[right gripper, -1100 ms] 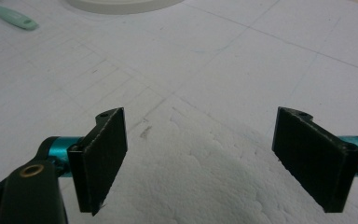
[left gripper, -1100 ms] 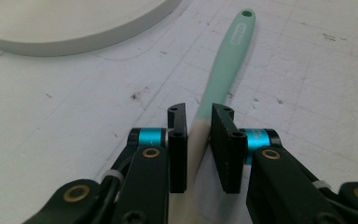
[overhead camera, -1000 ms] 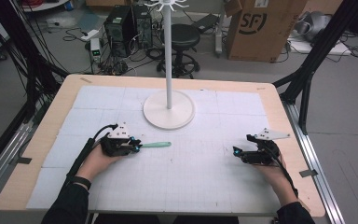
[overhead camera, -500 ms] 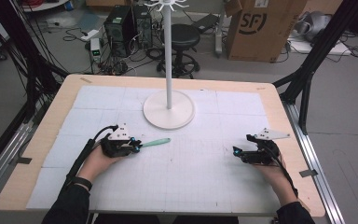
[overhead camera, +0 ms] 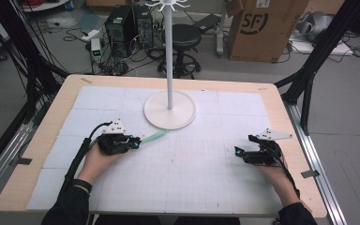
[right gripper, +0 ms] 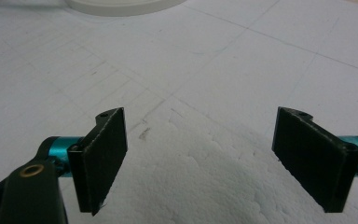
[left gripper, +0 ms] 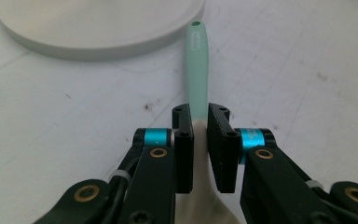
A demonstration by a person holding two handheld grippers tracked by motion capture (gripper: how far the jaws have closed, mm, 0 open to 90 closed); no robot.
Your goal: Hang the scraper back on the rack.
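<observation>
Left hand-held gripper [left gripper: 199,122] clamps one mint-green spoon [left gripper: 197,60]; right hand-held gripper [right gripper: 199,161] gapes wide, holding nothing.

Pretty open surface [overhead camera: 206,173] really: the white stand base [overhead camera: 169,110] and its pole [overhead camera: 169,51] sat mid-back, blocking the way just past the spoon's mint handle [overhead camera: 153,136]. Middle between both grippers stayed wide open.

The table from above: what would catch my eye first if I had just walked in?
A tall white stand rises from a round base at the table's far middle. Just before it, the left claw is shut on a pale green spoon, whose handle points at the base. The right claw rests open on the white mat.
</observation>
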